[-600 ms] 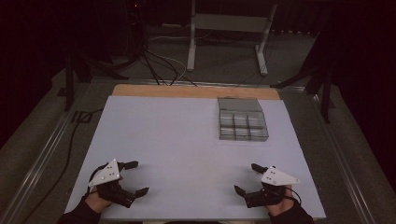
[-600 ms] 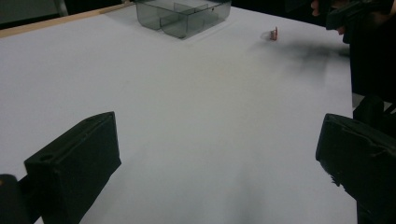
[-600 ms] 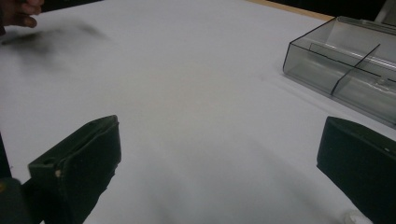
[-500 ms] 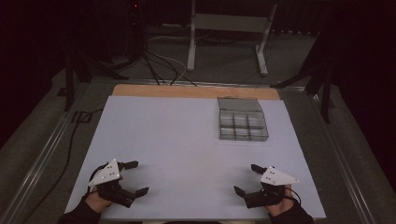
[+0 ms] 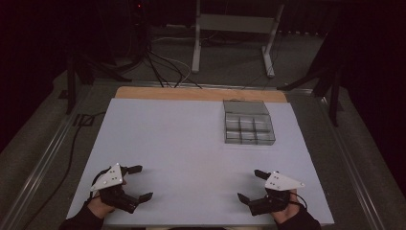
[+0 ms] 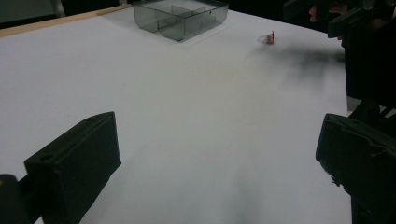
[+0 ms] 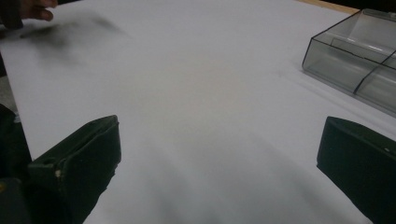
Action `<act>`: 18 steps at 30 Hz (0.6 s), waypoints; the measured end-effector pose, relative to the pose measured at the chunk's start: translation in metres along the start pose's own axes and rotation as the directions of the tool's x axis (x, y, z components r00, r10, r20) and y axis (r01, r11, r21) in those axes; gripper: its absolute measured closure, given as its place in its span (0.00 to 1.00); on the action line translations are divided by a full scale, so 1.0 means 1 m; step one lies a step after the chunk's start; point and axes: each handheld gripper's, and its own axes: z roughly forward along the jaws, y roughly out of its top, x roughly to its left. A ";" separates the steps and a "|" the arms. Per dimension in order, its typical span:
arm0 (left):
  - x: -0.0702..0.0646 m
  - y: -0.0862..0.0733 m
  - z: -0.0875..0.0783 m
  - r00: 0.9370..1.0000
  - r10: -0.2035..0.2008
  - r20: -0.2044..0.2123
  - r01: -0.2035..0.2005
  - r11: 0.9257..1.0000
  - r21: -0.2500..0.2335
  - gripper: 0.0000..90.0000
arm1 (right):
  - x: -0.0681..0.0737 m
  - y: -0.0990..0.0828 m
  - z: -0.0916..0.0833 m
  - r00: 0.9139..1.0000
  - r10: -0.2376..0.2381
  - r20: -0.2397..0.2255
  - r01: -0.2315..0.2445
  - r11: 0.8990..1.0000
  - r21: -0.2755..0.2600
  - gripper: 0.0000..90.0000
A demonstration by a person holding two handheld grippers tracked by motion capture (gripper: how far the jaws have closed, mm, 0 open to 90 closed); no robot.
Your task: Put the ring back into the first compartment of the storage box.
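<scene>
The small reddish piece [image 6: 270, 37] lies on the white counter [image 5: 182, 143] near the right gripper [image 5: 249, 185], well short of the compartment box [image 5: 249, 128]. It appears to sit on a pale, disc-like base; it is too small to identify further.

The compartment box stands at the far right of the counter. It is smoky translucent plastic, rectangular, with thin straight dividers forming a grid of cells. Its contents cannot be made out.

Change since the earlier high views: none of note. The left gripper [image 5: 143, 182] and the right gripper remain at the near edge of the counter, well apart from each other, and the box has not moved. Judgement: the work has not begun, and the reddish piece is the likely first pick, with the box as its destination.

Jaw state: both sets of jaws are spread wide and hold nothing. The jaws are black, blocky and matte. Each gripper carries a grey three-cornered plate.

The counter surface is a smooth, matte white sheet with a strip of bare wood along its far edge.
</scene>
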 end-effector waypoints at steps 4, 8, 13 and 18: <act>0.000 0.000 0.000 1.000 0.000 0.001 0.000 1.000 0.002 0.01 | 0.000 0.004 -0.003 1.000 0.002 0.000 -0.002 1.000 -0.019 0.00; 0.000 0.000 0.000 1.000 -0.002 0.002 0.002 1.000 -0.002 0.01 | 0.000 0.009 -0.006 1.000 -0.006 0.006 0.006 0.999 -0.045 0.00; 0.000 0.000 0.001 1.000 -0.002 0.006 0.002 1.000 -0.005 0.01 | -0.002 0.015 -0.009 1.000 0.001 0.004 -0.001 0.997 -0.076 0.00; 0.000 0.000 0.000 1.000 -0.003 0.007 0.003 1.000 -0.011 0.01 | -0.003 0.018 -0.012 1.000 0.002 0.017 -0.001 0.996 -0.091 0.00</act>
